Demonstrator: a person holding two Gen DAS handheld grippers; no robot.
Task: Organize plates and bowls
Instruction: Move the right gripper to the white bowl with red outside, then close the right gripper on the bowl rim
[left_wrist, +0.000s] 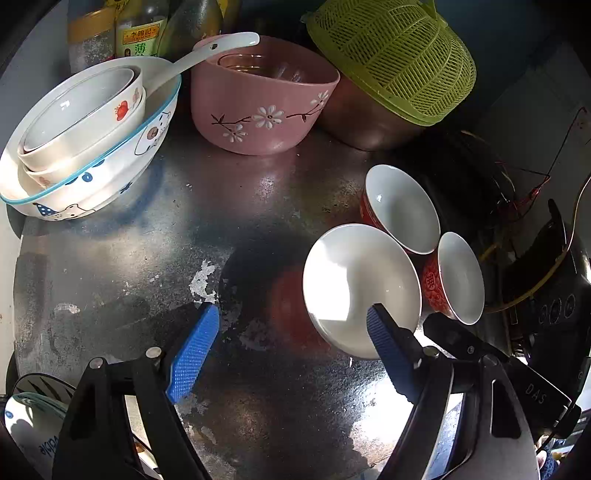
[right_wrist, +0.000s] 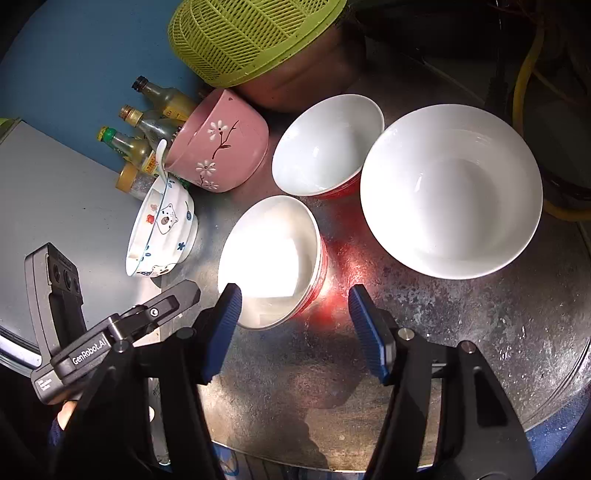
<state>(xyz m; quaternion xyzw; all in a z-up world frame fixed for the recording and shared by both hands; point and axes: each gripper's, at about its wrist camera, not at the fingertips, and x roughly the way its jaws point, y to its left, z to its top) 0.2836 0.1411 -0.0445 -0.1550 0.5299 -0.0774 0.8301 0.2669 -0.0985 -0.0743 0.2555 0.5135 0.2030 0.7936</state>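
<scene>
A sunlit white bowl with a red outside (left_wrist: 354, 280) (right_wrist: 269, 254) stands on the round metal tabletop (left_wrist: 147, 258) and looks nested in others like it. My left gripper (left_wrist: 291, 308) is open, its right pad (left_wrist: 388, 350) at the bowl's near rim and only bare table between the pads. My right gripper (right_wrist: 294, 288) is open around the bowl's near side; its left pad (right_wrist: 225, 328) is at the rim and the right pad (right_wrist: 365, 332) stands apart. Two more red-sided bowls (left_wrist: 400, 206) (left_wrist: 461, 277) sit behind, shown in the right wrist view as a medium bowl (right_wrist: 325, 147) and a large one (right_wrist: 450, 192).
A pink flowered bowl (left_wrist: 264, 110) (right_wrist: 221, 147) and a cartoon bowl (left_wrist: 92, 177) (right_wrist: 162, 229), which holds smaller bowls and a white spoon (left_wrist: 218, 48), stand at the back. Behind them are bottles (left_wrist: 136, 33) and a green basket (left_wrist: 395, 55) on a brown pot. Plates (left_wrist: 33, 424) lie near left.
</scene>
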